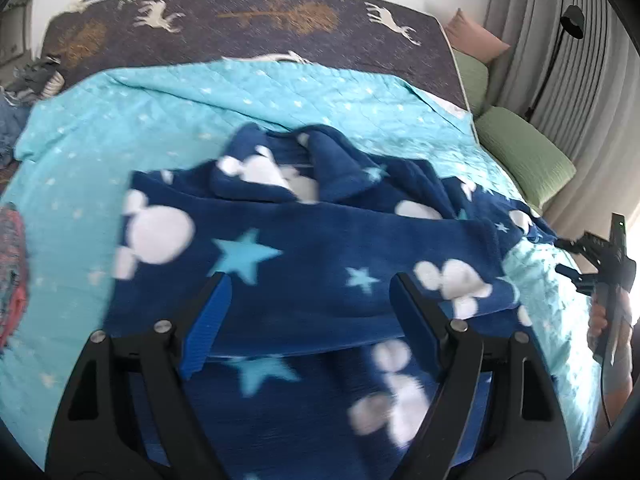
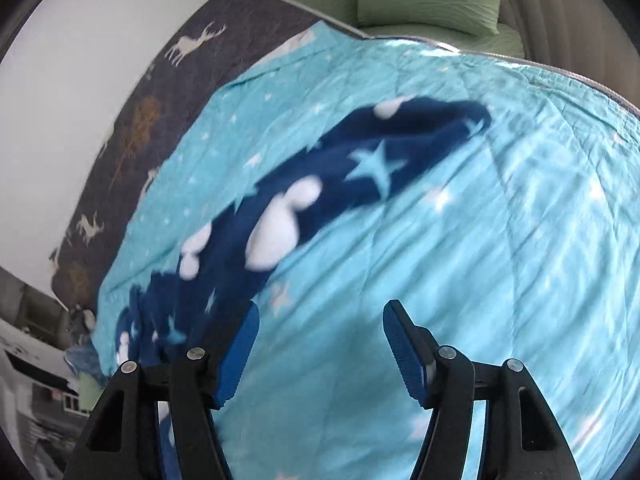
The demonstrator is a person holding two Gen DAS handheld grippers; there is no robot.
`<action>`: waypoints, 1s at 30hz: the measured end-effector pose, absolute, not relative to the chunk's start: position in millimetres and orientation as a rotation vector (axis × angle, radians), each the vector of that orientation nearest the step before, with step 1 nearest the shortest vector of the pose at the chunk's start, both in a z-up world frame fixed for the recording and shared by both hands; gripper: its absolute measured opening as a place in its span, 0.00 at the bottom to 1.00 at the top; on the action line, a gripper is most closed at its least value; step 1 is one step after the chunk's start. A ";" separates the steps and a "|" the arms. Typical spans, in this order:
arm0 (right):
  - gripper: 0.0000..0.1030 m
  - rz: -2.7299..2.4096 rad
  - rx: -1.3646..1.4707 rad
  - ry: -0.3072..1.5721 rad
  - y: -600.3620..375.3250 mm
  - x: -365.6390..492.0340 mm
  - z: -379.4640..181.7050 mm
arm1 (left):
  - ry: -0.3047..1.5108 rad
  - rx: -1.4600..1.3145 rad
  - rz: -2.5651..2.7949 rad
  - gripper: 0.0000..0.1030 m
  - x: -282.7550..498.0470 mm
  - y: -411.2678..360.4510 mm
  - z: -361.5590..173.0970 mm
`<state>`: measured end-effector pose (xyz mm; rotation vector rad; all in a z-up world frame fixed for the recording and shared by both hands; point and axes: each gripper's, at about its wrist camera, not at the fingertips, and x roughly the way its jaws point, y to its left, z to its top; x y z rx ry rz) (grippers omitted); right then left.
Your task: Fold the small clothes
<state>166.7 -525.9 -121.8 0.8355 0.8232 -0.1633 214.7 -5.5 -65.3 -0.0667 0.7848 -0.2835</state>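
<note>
My left gripper (image 1: 308,280) is spread wide and holds nothing; both blue pads hang just above the navy fleece garment (image 1: 304,248). My right gripper (image 2: 320,312) is likewise spread and empty, over bare turquoise quilt (image 2: 460,240), with the garment's sleeve (image 2: 360,168) running away to its left.

The garment lies on the quilt, partly folded: one layer is doubled over the body, and the collar area (image 1: 280,180) is bunched at the far side. The sleeve extends outward, unfolded.

Judged step: between grasps, mid-fold. Judged next move: bring the right gripper to the sleeve end, close on a single layer, and carry it across the body. The left gripper should pin or smooth the fold beneath it. Fleece is thick; pinch near the edge to avoid lifting the quilt.

Beyond lie the dark deer-print sheet (image 1: 240,20) and green pillows (image 1: 524,152).
</note>
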 end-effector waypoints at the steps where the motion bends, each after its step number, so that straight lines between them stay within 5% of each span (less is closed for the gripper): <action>1: 0.64 -0.154 0.866 0.808 -535.1 168.6 -122.7 | 0.796 -0.072 -0.296 0.79 215.7 -11.8 -67.8; 18: 0.64 -0.268 1.252 0.627 -652.4 232.1 -184.6 | 0.873 0.014 -0.283 0.79 228.7 -46.9 -86.9; 20: 0.42 -0.303 1.262 0.592 -658.0 237.3 -185.3 | 0.874 0.010 -0.275 0.79 230.5 -44.9 -88.8; 21: 0.10 -0.297 1.259 0.598 -658.3 242.2 -185.9 | 0.878 0.003 -0.273 0.79 231.6 -43.2 -90.6; 30: 0.08 -0.046 0.912 0.525 -565.8 279.3 -70.7 | 0.884 -0.086 -0.259 0.79 230.3 -24.1 -95.4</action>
